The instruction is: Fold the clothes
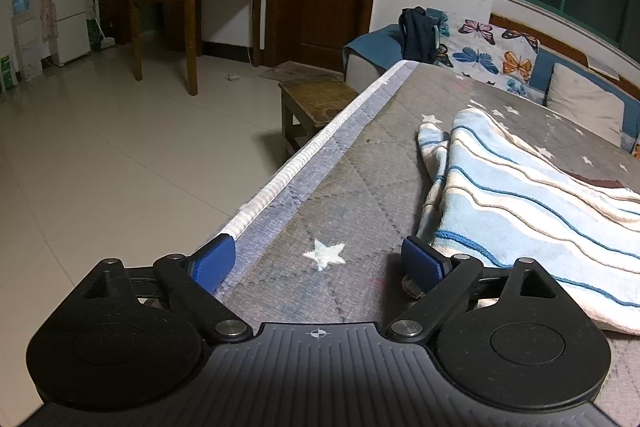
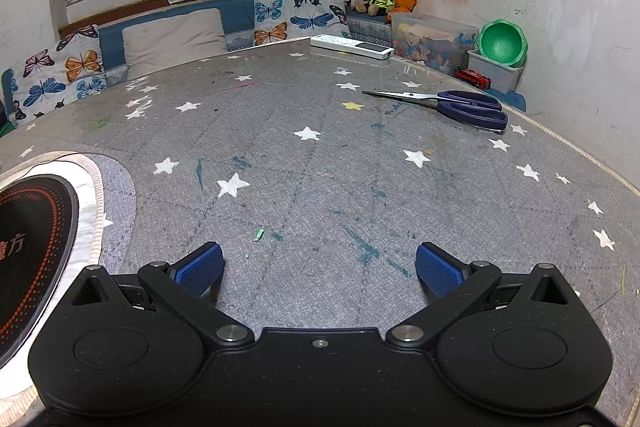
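A light blue and white striped garment [image 1: 520, 203] lies crumpled on the grey star-patterned table cover [image 1: 360, 163] at the right of the left wrist view. My left gripper [image 1: 318, 261] is open and empty, low over the table's left edge; its right finger [image 1: 422, 263] is at the garment's near corner. My right gripper [image 2: 320, 269] is open and empty, low over the bare star-patterned cover [image 2: 320, 147]. The garment does not show in the right wrist view.
Blue-handled scissors [image 2: 452, 105] and a white remote [image 2: 352, 47] lie at the table's far right. A round black hotplate [image 2: 28, 239] is set into the table at left. A wooden stool [image 1: 312, 107] stands by the table's left edge. Cushioned bench [image 2: 172, 35] behind.
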`<state>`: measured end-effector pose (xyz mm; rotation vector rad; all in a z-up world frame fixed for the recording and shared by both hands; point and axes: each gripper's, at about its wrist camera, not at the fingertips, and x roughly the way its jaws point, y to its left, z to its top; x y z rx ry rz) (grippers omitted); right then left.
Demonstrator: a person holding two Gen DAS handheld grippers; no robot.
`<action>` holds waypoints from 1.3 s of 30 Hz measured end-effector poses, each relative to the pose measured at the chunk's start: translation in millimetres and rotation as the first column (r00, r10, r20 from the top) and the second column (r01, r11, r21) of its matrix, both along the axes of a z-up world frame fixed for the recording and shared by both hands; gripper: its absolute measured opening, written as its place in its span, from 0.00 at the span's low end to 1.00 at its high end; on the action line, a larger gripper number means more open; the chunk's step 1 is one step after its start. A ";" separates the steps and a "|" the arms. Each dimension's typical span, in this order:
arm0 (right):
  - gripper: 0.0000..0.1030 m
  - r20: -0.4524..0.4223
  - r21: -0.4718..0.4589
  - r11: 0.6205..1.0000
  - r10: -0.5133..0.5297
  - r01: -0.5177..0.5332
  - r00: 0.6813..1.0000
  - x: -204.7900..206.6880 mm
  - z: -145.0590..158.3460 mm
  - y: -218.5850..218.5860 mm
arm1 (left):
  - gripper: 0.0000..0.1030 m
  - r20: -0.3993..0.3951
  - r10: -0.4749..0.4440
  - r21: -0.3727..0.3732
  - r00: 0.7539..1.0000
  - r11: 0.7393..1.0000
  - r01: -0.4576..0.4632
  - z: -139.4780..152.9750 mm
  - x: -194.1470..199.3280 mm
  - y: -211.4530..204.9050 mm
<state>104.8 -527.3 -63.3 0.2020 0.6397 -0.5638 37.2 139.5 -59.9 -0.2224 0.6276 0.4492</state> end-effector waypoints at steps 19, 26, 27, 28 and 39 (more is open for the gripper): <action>1.00 0.000 0.001 1.000 0.000 0.000 1.000 14.8 2.8 4.8 | 0.92 -0.003 -0.007 -0.002 1.000 1.000 0.007 0.7 0.2 -4.1; 1.00 0.000 0.001 1.000 0.000 0.000 1.000 11.7 1.8 3.2 | 0.92 -0.002 -0.008 -0.005 1.000 1.000 0.008 0.1 -0.9 -4.9; 1.00 0.000 0.001 1.000 0.000 0.000 1.000 14.6 2.2 4.1 | 0.92 -0.001 -0.008 -0.005 1.000 1.000 0.008 -0.1 -1.6 -4.9; 1.00 0.000 0.001 1.000 0.000 0.000 1.000 21.1 3.3 6.2 | 0.92 -0.001 -0.008 -0.005 1.000 1.000 0.008 -0.3 -1.7 -4.8; 1.00 0.002 0.000 1.000 0.000 0.000 1.000 -8.5 -4.8 -3.9 | 0.92 0.000 -0.007 -0.007 1.000 1.000 0.007 -1.3 -3.1 -4.8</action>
